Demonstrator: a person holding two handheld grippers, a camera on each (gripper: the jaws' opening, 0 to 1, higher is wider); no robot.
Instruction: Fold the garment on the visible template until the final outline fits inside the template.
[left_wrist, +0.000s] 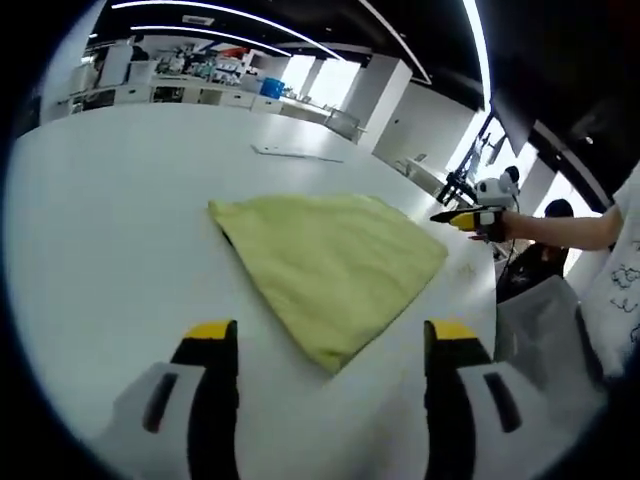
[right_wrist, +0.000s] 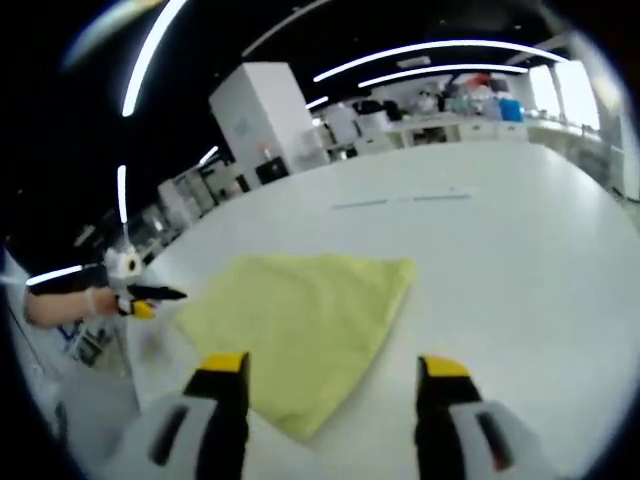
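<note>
table (left_wrist: 120, 200) bare all round cloth (left_wrist: 330, 265) | far side open | other gripper (left_wrist: 470, 218) at cloth's edge

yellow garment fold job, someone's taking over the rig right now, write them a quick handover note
Left gripper: jaws open, empty, raised over the near corner of the yellow garment.
Right gripper: jaws open, empty, hovering over the garment's near point.
Garment: lies flat on the white table, already folded into a rough triangle, nothing gripping it.
Template: I cannot make out an outline around the cloth; a faint line shows on the table beyond it.
Done: at least one fold, judging by the shape.
Left: probably more folding, then check the outline fits the template.
</note>
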